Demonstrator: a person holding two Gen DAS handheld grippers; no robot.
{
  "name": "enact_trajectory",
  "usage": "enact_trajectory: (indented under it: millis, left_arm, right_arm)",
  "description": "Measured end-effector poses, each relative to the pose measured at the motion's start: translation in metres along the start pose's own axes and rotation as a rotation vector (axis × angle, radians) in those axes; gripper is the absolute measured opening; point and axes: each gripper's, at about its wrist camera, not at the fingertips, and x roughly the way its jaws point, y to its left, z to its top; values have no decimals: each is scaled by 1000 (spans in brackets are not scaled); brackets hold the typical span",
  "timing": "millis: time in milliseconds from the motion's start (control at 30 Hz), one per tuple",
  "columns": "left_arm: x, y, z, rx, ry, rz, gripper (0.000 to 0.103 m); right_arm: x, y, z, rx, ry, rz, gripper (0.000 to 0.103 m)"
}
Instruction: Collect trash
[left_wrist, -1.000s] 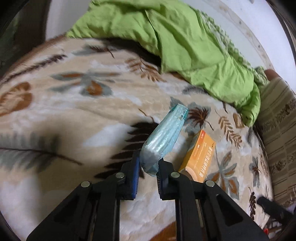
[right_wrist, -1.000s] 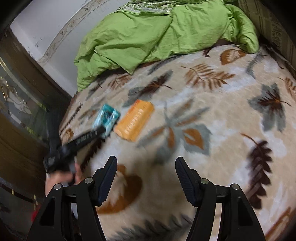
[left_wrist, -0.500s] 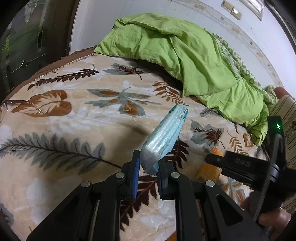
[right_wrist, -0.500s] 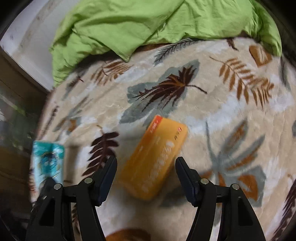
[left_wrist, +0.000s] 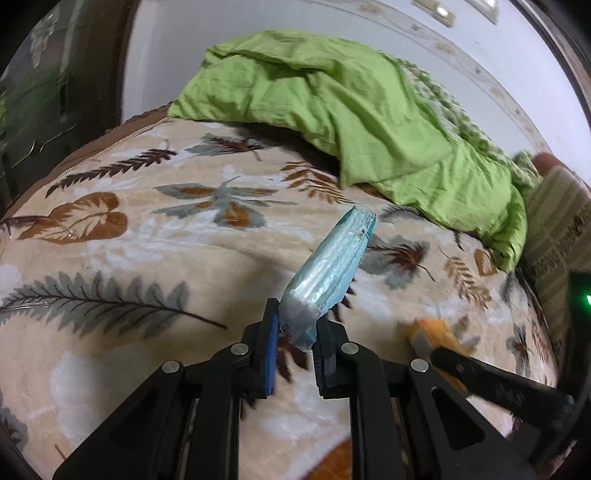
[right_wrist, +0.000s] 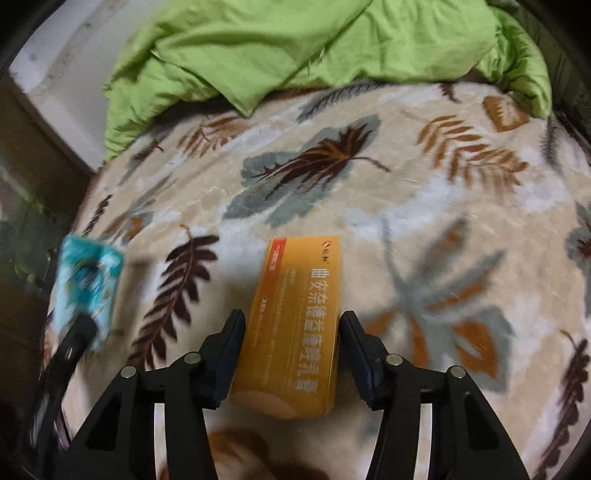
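Far left in the right wrist view, the left gripper (right_wrist: 79, 332) shows as a blurred black arm, and above its tip stands the blue packet (right_wrist: 86, 284), also blurred. In the left wrist view the same gripper (left_wrist: 295, 350) has its 2 fingers nearly together, clamped on the lower end of the blue packet (left_wrist: 328, 273). The packet is a flat, shiny pale blue pack that sticks up and away from the fingers, tilted to the right, clear of the leaf-patterned blanket (left_wrist: 155, 266) beneath it.

Behind, a crumpled green quilt (left_wrist: 351, 110) lies along the white wall (left_wrist: 166, 59) at the far edge of the bed.

Toward the right of the left wrist view, the orange box (left_wrist: 439, 332) lies on the blanket, partly hidden behind a black finger (left_wrist: 480, 373) of the right gripper.

In the right wrist view, the right gripper (right_wrist: 293, 354) points down at the blanket (right_wrist: 443, 221) with the orange box (right_wrist: 299, 314) lying lengthwise between its 2 fingers. The jaws are closing and stand at a middling width; a thin gap shows on each side of the box, so the pads are just beside it, not yet pressing. The box lies flat, printed face up, and the green quilt (right_wrist: 314, 48) fills the top of this view.
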Motion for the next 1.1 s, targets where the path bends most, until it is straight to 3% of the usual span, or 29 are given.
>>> enact_trajectory:
  millis: [333,567,867,1000,1100]
  left_arm:
    - [-48,-55,-61,131,43,-106,15]
    - [-70,-66,-101,150,105,-117,15]
    - [-67,-69,-112,172,121,-99,15]
    - [-66,-67,-111,174,106,-97,15]
    - [-68,-65,-108,178,71,-79,15]
  right_arm:
    - [-95,-54,-77,-78,-125,-27,55]
    - [-78,-65,-105,-50,22,14,56]
    - [-63,-67,-104,-53,83,-16,57]
    - [-74,-62,-107,-71,15,-47,55]
    - [-94,-55,-110,-103,-101,-98,55]
